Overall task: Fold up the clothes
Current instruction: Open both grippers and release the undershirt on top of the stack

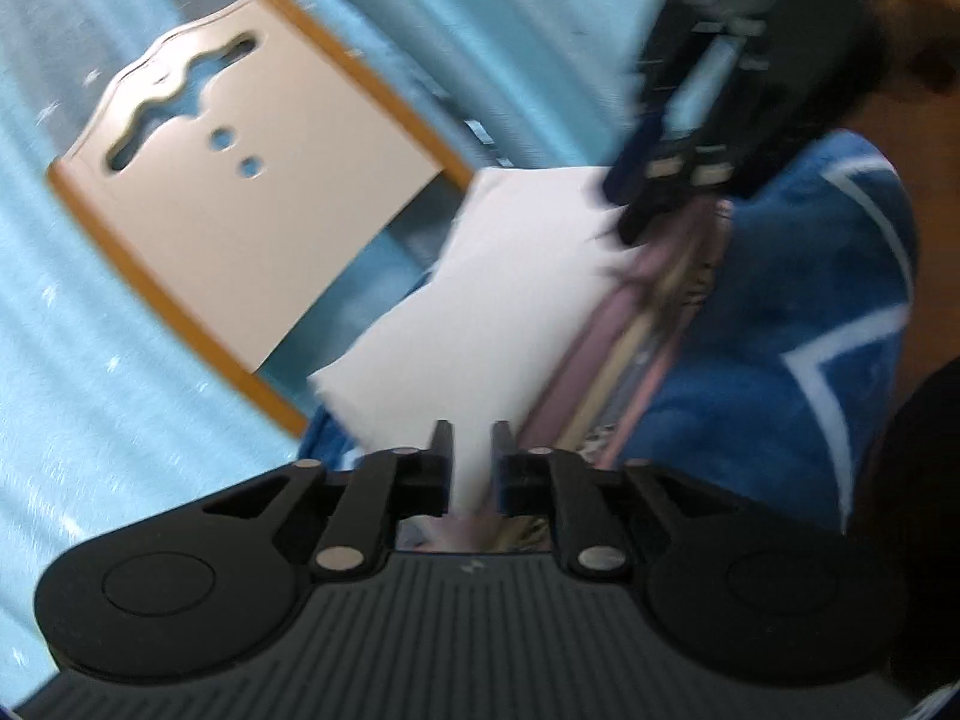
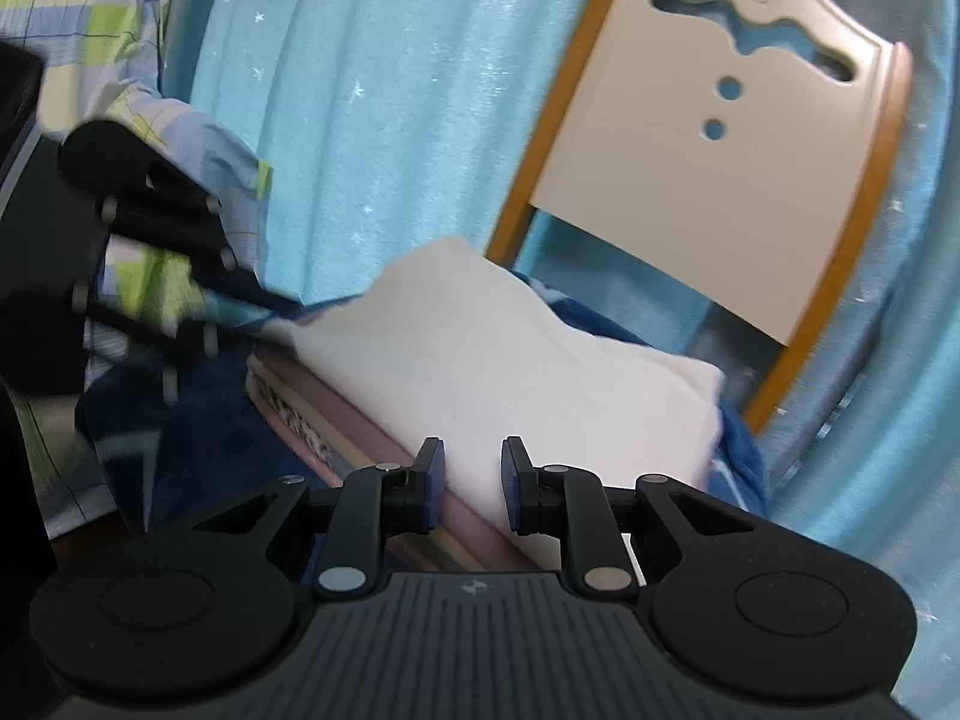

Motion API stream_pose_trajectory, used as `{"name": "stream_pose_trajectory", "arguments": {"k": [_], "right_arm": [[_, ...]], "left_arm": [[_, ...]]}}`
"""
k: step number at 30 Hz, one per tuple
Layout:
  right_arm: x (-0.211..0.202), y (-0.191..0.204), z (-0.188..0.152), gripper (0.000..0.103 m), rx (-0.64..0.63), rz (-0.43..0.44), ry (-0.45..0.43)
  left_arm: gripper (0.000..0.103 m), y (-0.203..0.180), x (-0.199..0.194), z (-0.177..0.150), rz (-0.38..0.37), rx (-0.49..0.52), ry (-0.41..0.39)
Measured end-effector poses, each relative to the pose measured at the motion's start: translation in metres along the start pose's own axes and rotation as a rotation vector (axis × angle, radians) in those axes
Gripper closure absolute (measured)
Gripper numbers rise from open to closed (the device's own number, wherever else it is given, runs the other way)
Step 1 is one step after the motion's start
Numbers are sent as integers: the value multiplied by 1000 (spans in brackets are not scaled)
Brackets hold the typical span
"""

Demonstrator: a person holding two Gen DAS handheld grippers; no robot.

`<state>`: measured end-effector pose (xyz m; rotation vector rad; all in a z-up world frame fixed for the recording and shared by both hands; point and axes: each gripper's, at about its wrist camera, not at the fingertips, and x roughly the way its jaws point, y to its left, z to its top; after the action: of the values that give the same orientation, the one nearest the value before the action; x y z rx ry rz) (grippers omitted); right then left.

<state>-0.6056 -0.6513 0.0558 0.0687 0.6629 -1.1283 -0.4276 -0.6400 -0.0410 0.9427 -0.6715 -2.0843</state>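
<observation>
Right wrist: blue blanket (image 2: 198, 420), cream chair (image 2: 708, 180), turquoise starred curtain (image 2: 372, 90)

Counts: two hand-held grippers, the left hand-held gripper (image 1: 471, 444) and the right hand-held gripper (image 2: 471, 459), two fingers each. One white folded garment (image 2: 510, 354) on top of one stack of folded clothes (image 2: 312, 414); layers below are pink, cream and patterned, exact number unclear from blur. One blue blanket (image 1: 780, 330) with white lines under the stack. One chair (image 2: 720, 138), backrest with one wavy slot and two round holes. One light blue curtain (image 2: 360, 120). One checked cloth (image 2: 120, 30), green and blue.
</observation>
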Motion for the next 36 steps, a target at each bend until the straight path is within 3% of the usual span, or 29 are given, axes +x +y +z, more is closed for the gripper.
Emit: {"name": "stream_pose_trajectory", "arguments": {"k": [6,13,14,15,16,22,25,26,30,33,34,36], "right_arm": [[14,39,15,75,-282,19,-11],[47,101,22,75,-626,-4,-17],[53,105,22,80,-647,-7,-13],[57,106,23,85,-646,1,0],[59,104,24,98,-630,9,4],[42,87,40,101,-391,-94,-132],[57,105,32,100,-455,-38,-79],[62,110,28,95,-473,-23,-60],[54,103,25,91,-423,-29,-63],[45,95,23,82,-402,-41,-64],[46,96,22,85,-411,-37,-60],[50,96,22,103,-419,-25,-55]], "left_arm": [[87,-12,8,-23,64,120,43],[87,5,7,-37,85,43,64],[87,7,6,-40,87,34,68],[87,8,5,-42,88,24,73],[87,9,4,-44,90,19,76],[86,16,-6,-52,103,-20,68],[86,18,-7,-53,102,-27,64],[86,19,-7,-52,105,-26,63],[83,22,-14,-51,109,-49,49],[82,21,-13,-47,103,-45,41],[82,20,-12,-46,100,-50,39],[82,18,-11,-45,94,-61,38]]}}
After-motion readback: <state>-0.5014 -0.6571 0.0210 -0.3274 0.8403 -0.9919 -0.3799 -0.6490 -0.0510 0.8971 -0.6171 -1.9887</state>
